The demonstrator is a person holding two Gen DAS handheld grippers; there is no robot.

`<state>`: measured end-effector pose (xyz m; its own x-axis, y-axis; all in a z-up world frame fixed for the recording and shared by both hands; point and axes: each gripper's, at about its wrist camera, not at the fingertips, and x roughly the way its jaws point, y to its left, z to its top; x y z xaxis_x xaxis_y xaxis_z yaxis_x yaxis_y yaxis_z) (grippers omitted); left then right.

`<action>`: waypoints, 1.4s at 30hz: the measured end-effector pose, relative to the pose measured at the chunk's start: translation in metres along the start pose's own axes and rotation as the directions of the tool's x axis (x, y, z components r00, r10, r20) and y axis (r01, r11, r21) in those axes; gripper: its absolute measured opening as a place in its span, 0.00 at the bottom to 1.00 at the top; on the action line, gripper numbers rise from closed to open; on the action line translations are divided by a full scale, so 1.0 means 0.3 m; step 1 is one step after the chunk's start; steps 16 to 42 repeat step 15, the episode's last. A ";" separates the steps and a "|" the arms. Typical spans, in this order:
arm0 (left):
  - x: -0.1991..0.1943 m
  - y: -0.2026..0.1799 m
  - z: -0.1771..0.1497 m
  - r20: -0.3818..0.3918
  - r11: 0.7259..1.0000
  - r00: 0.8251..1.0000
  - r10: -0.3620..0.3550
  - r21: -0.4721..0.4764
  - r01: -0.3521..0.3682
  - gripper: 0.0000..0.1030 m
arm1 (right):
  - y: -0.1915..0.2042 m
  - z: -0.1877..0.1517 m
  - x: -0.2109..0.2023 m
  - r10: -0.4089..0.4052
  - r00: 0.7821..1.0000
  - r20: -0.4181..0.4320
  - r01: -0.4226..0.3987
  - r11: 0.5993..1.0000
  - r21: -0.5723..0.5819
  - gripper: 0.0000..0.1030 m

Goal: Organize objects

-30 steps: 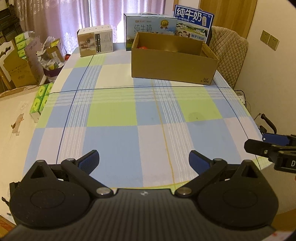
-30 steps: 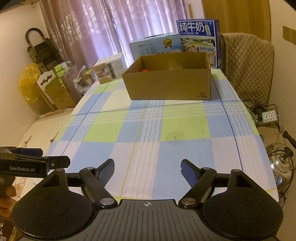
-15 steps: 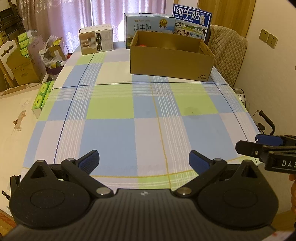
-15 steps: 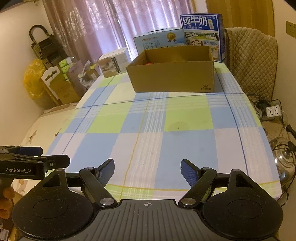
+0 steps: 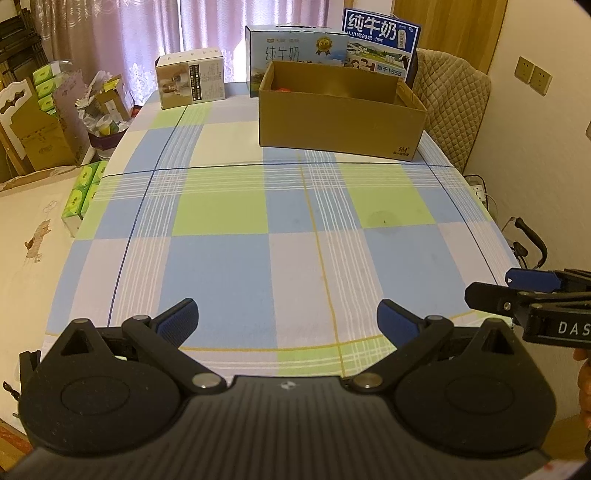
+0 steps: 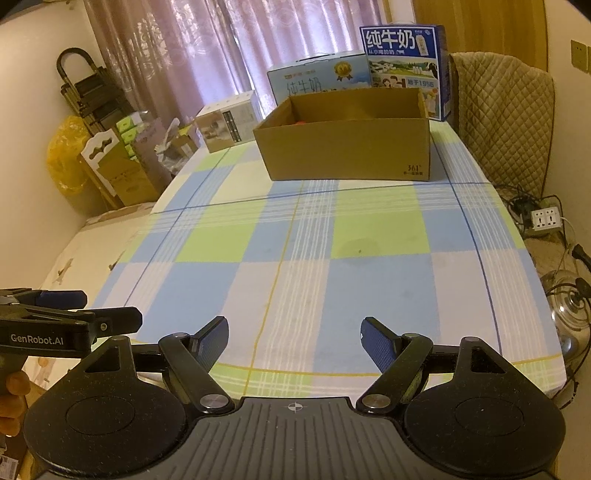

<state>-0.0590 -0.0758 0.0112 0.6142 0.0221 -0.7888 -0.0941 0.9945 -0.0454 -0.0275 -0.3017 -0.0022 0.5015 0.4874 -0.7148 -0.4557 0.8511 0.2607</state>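
Note:
An open brown cardboard box [image 5: 340, 122] stands at the far end of the checked tablecloth [image 5: 258, 221]; it also shows in the right wrist view [image 6: 347, 147]. Something red [image 5: 282, 88] lies inside it, mostly hidden by the walls. My left gripper [image 5: 288, 319] is open and empty above the table's near edge. My right gripper [image 6: 295, 338] is open and empty, also at the near edge. The right gripper shows at the right in the left wrist view [image 5: 524, 299]. The left gripper shows at the left in the right wrist view [image 6: 70, 321].
Two milk cartons [image 5: 299, 51] [image 5: 380, 35] stand behind the box, and a white carton [image 5: 190, 81] at the far left. A quilted chair [image 6: 502, 122] is at the far right. Green tissue packs [image 5: 79, 195] and cardboard clutter [image 5: 44, 136] are left of the table. A power strip [image 6: 546, 218] and a pot lid [image 6: 569, 310] lie on the floor at right.
Both grippers have pulled back toward the near edge of the table and risen a little; the box looks farther away. Both stay open and empty.

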 end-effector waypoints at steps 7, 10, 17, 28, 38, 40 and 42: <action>0.018 -0.001 0.008 -0.008 1.000 1.000 -0.004 0.009 0.004 0.99 | -0.008 0.009 0.017 -0.002 1.000 -0.009 0.002 1.000 0.010 0.74; 0.028 -0.002 0.015 -0.012 1.000 1.000 -0.005 0.013 0.005 0.99 | -0.010 0.012 0.025 -0.004 1.000 -0.014 0.005 1.000 0.014 0.74; 0.048 -0.007 0.028 -0.018 1.000 1.000 -0.008 0.021 0.009 0.99 | -0.018 0.023 0.042 -0.011 1.000 -0.022 0.011 1.000 0.022 0.74; 0.048 -0.007 0.028 -0.018 1.000 1.000 -0.008 0.021 0.009 0.99 | -0.018 0.023 0.042 -0.011 1.000 -0.022 0.011 1.000 0.022 0.74; 0.048 -0.007 0.028 -0.018 1.000 1.000 -0.008 0.021 0.009 0.99 | -0.018 0.023 0.042 -0.011 1.000 -0.022 0.011 1.000 0.022 0.74; 0.048 -0.007 0.028 -0.018 1.000 1.000 -0.008 0.021 0.009 0.99 | -0.018 0.023 0.042 -0.011 1.000 -0.022 0.011 1.000 0.022 0.74; 0.048 -0.007 0.028 -0.018 1.000 1.000 -0.008 0.021 0.009 0.99 | -0.018 0.023 0.042 -0.011 1.000 -0.022 0.011 1.000 0.022 0.74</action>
